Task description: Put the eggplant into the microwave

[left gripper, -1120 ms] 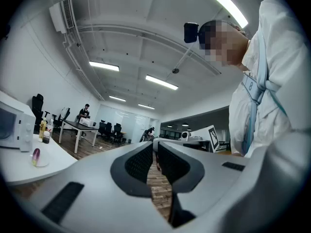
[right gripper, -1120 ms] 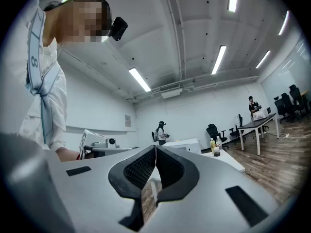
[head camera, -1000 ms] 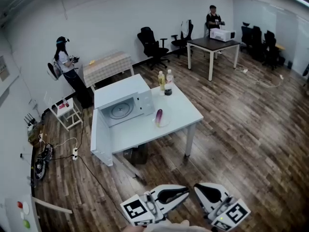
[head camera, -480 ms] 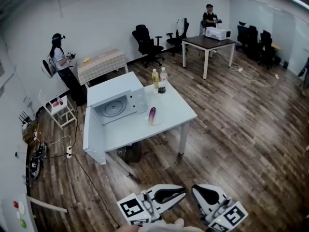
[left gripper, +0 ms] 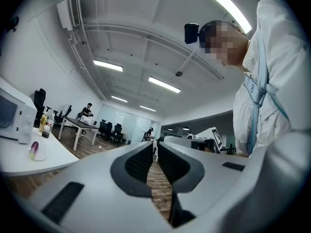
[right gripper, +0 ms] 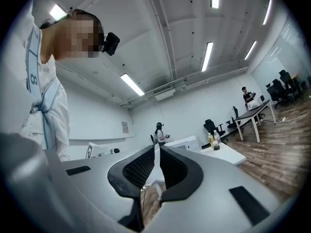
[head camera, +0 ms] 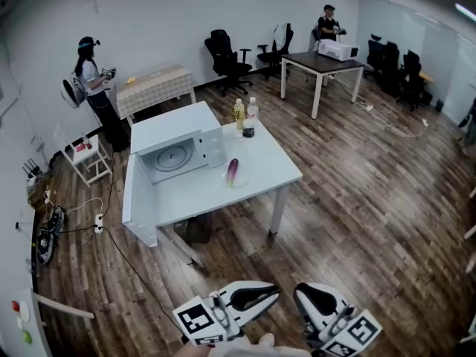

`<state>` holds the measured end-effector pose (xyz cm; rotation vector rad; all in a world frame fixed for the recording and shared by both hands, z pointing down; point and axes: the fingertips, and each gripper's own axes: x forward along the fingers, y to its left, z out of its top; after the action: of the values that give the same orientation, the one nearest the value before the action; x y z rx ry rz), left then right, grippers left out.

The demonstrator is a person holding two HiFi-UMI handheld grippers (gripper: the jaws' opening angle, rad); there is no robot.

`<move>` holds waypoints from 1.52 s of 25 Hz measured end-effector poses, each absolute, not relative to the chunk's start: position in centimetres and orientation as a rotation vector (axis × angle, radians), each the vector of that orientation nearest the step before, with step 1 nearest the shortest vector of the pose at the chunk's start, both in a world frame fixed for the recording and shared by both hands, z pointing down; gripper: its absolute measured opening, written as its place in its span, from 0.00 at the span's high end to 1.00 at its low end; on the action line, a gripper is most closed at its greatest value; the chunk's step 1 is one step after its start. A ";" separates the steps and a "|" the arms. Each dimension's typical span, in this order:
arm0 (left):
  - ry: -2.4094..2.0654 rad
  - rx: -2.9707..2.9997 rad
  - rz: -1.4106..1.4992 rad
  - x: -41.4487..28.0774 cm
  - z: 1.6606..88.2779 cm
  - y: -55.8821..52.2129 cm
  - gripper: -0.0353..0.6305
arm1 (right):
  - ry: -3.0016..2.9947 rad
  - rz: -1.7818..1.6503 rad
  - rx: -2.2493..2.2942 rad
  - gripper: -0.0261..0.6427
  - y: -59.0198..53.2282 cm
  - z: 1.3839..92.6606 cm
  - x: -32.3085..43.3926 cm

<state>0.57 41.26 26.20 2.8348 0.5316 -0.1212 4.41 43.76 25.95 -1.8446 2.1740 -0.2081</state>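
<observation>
A: Grey plastic, both of them. The left gripper point(head camera: 262, 294) and the right gripper point(head camera: 306, 294) sit side by side, close in front of the wearer, over the wood floor point(head camera: 357, 199).

B: Holding anything?

A: No. The left gripper's jaws are drawn together to a thin slit, with only floor showing through. The right gripper's jaws have just eased a hair apart, but they are all but closed too, with nothing between them.

B: And the eggplant?

A: The eggplant point(head camera: 232, 171) lies on a small white plate point(left gripper: 41, 156) on the white surface point(head camera: 264, 171), well apart from both grippers and farther into the room. It is just right of the microwave point(head camera: 178, 129), not touching it.

B: Is the microwave open?

A: Yes. Its cavity faces this way and the round turntable point(head camera: 172, 157) shows inside.

B: Anything else up there?

A: Two bottles point(head camera: 239, 111) and a small dark container point(head camera: 248, 131) stand at the far edge, beyond the eggplant.

B: And farther out?

A: A person with a backpack point(head camera: 89, 80) stands far left beside a checked-cloth table point(head camera: 156, 86). Another person point(head camera: 328, 22) is far right behind a dark table point(head camera: 323, 64) that carries a second microwave point(head camera: 338, 49). Black office chairs point(head camera: 225, 58) stand between them.
</observation>
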 end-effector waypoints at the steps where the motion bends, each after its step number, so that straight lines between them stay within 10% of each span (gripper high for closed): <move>1: 0.512 2.833 -0.130 0.4 26.3 40.9 0.90 | 2.174 -0.216 -1.847 0.90 43.6 26.0 4.5; 38: 0.297 2.781 -0.239 0.5 27.8 13.0 0.88 | 2.408 -0.360 -1.807 0.79 14.4 27.4 5.5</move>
<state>0.52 12.97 27.76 2.7807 0.2968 -0.2389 5.46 14.41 27.41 -1.8074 2.4081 -0.3602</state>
